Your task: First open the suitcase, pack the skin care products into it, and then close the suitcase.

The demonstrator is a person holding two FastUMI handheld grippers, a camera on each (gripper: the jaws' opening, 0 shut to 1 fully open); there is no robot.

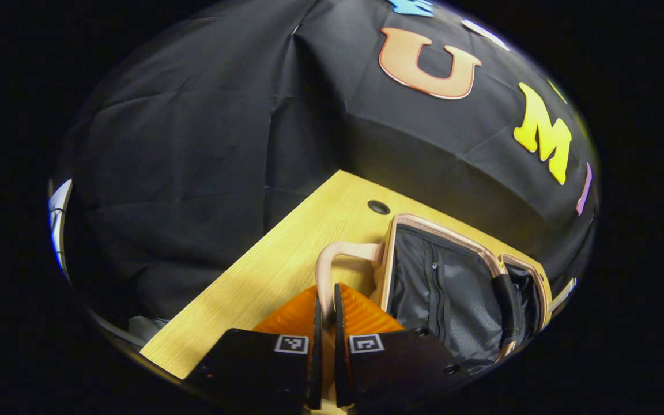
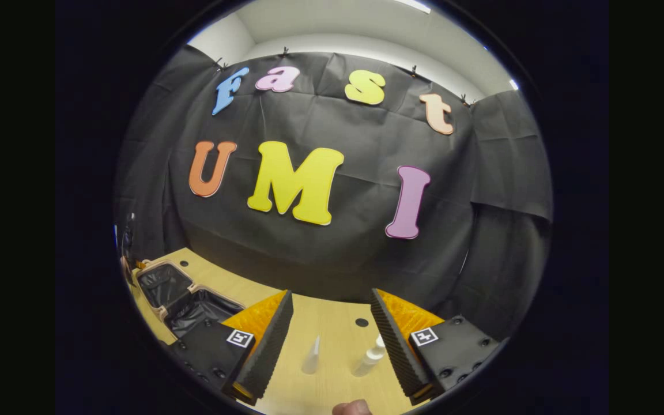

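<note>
Left gripper [image 1: 325, 311]: fingers pressed together on the pale pink handle [image 1: 338, 259] of the suitcase [image 1: 453, 288], pinching its loop just above the pads. Beyond the handle, suitcase lying open on the wooden table [image 1: 286, 253], dark lining and a zipped mesh pocket exposed, pink-trimmed rim running round both halves.

Right gripper [image 2: 332, 334]: fingers spread wide, holding nothing, hovering over the table surface. Between and just beyond the fingers, two skin care products standing upright and near each other: a pale conical tube [image 2: 312, 356] and a small clear pump bottle [image 2: 369, 358]. Off to the left in the right gripper view, the open suitcase, both compartments showing dark lining and looking empty of products.

Progress, as judged: opening done; packing not begun, both products outside the case and well apart from it; closing left for last. Likely next: closing the spread fingers on one of the two products.
</note>
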